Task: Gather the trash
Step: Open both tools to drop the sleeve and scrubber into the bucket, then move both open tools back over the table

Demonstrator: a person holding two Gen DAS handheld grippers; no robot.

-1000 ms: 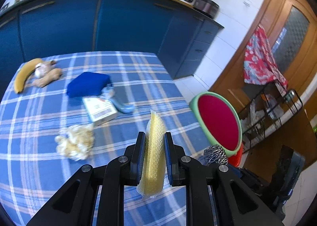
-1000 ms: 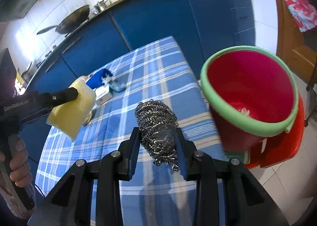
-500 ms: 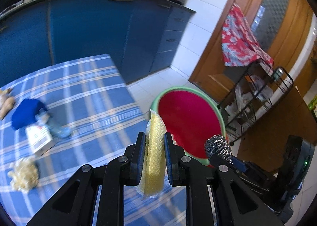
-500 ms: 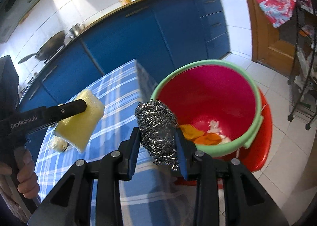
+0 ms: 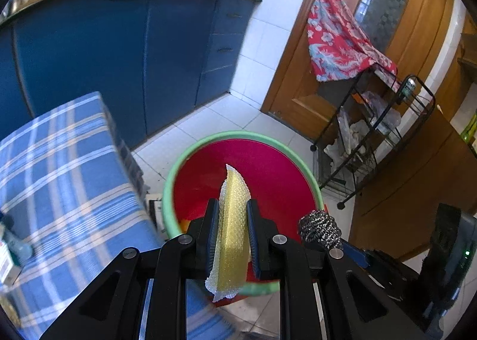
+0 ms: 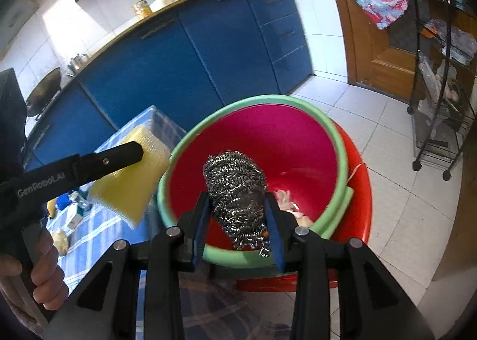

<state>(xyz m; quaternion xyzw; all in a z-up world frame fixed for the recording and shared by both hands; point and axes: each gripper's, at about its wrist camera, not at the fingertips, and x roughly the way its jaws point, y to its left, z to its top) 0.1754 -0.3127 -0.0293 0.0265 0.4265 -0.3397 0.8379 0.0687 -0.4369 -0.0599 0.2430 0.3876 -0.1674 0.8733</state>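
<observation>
Red bucket (image 6: 301, 143) with a green rim sits low centre in both views, on a red stool (image 6: 360, 191) on the tiled floor, just right of the blue-checked surface (image 5: 59, 179). Inside the bucket, at the bottom right in the right wrist view: pale scraps (image 6: 286, 200) and something orange, mostly hidden behind the gripper.

Left gripper (image 5: 232, 232) is nearly closed, pads squeezing a yellow sponge (image 5: 232, 229) in white mesh, held edge-on over the near rim of the bucket. Same sponge in the right wrist view at middle left (image 6: 134, 173), over the bucket's left rim.

Right gripper (image 6: 237, 217): jaws are opening, steel wool scourer (image 6: 235, 191) between them over the bucket's mouth, pads touching its sides. It shows at lower right of the left wrist view (image 5: 320, 229).

Lower left of the right wrist view: a hand (image 6: 41, 274) on the left gripper's handle, small items on the surface, too blurred to name.

Black wire rack (image 5: 372, 137) at right holds bags and bottles; a red floral cloth (image 5: 340, 39) hangs over it.
</observation>
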